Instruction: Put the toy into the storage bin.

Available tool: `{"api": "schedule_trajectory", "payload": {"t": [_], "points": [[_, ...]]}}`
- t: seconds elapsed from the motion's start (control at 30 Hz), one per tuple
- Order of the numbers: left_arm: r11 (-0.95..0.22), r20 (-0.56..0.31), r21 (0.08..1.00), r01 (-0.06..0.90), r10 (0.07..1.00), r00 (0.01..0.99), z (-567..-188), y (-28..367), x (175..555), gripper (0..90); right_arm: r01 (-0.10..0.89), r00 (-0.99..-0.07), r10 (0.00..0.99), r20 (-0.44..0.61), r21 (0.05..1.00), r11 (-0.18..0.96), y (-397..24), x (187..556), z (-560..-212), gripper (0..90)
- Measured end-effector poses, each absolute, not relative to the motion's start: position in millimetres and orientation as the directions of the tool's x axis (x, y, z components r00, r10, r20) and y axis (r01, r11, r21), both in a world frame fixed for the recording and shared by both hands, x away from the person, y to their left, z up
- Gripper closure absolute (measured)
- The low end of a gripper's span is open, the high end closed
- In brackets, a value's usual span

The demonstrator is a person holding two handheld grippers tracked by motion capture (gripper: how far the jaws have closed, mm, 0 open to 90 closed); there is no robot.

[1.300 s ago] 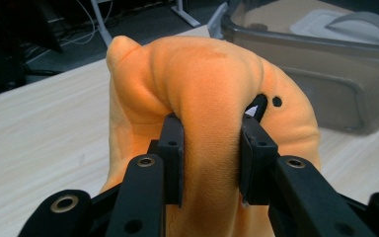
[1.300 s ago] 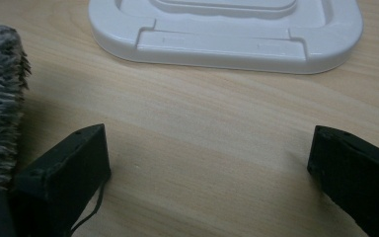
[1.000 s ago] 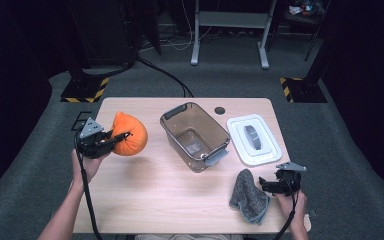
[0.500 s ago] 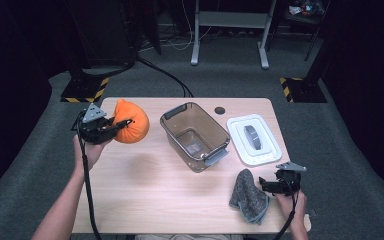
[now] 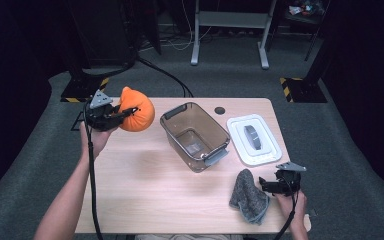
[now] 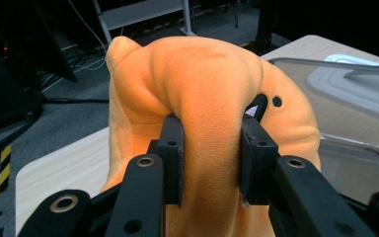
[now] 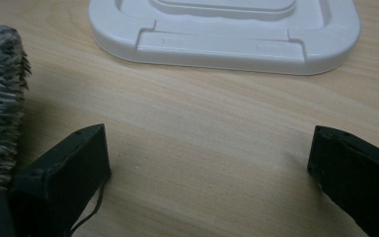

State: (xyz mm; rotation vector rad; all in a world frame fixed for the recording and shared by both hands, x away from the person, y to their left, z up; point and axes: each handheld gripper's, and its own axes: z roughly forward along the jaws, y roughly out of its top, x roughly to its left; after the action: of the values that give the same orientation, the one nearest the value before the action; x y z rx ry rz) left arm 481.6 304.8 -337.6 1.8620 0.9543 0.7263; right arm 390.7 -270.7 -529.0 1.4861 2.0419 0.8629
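Counter (image 5: 145, 190) is light wood, w/ dark floor around it. Left tool (image 5: 111, 114) is held up over the far left corner of the counter, jaws clamped tight on an orange plush toy (image 5: 136, 109); in the left gripper view the toy (image 6: 202, 98) bulges out between and around both black jaws, pinched in at the middle, w/ a small black dot on its right side. Toy is off the counter surface, just left of a clear bin (image 5: 196, 135) that sits open and upright near the counter's center, angled, w/ grey latches at its two short ends; inside looks empty apart from a faint label on the bottom. White lid (image 5: 255, 140) lies flat to the right of the bin, near but apart from it, w/ a dark handle in its middle. Grey fuzzy cloth (image 5: 249, 196) is crumpled on the near right part of the counter, below the lid. Right tool (image 5: 267, 186) is low at the near right edge, just beside the cloth's right side, jaws spread wide w/ nothing between them; the right gripper view shows bare wood between the two jaws, cloth (image 7: 0, 103) at the left by the left jaw, lid (image 7: 227, 34) across the top. Cable trails down from each tool along the forearm.
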Motion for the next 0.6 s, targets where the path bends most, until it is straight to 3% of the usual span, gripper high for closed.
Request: {"api": "schedule_trajectory", "payload": {"t": [0.6], "points": [[-0.340,0.113,0.895,0.289,0.800,0.589,-319,261,501,67.9,0.653,-0.304,0.953,-0.018,0.725,0.222,-270,390,-529,1.5]]}}
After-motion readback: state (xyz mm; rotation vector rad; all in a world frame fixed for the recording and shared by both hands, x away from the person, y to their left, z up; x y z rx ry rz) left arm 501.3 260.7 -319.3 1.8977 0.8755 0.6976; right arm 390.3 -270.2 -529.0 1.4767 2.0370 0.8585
